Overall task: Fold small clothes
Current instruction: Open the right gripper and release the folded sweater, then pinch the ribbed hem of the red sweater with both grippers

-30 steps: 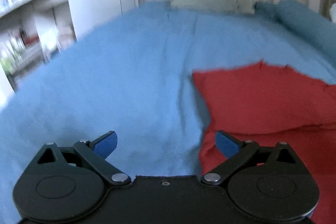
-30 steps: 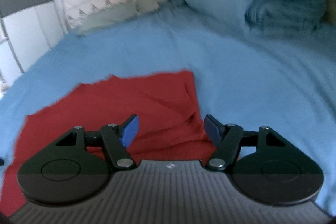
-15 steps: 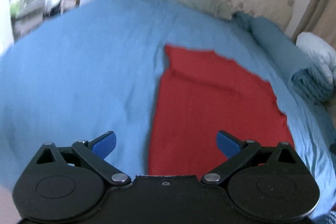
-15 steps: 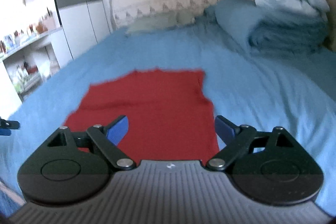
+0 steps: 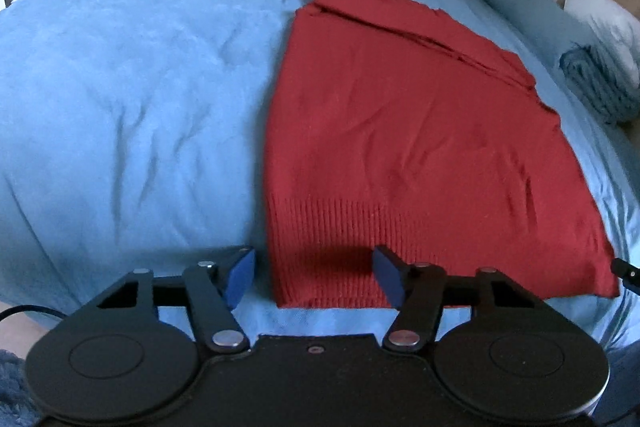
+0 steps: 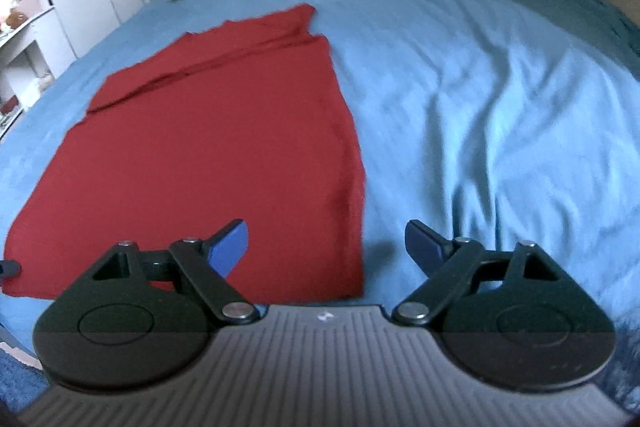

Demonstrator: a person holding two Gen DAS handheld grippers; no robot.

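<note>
Two claws poised at a red garment's near hem.
Left claw (image 5: 314, 279) had just been narrowing, nothing gripped, astride the red garment (image 5: 404, 131) corner; right claw (image 6: 326, 247) gaped wide over the bed (image 6: 500, 107).

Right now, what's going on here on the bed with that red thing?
A person holds a gripper in each hand over a red knitted garment lying flat on a blue bedspread. The left gripper straddles the near left corner of the ribbed hem; its jaws have just been closing but do not yet pinch the fabric. The right gripper straddles the near right corner, its jaws open. Nothing is lifted yet.
</note>
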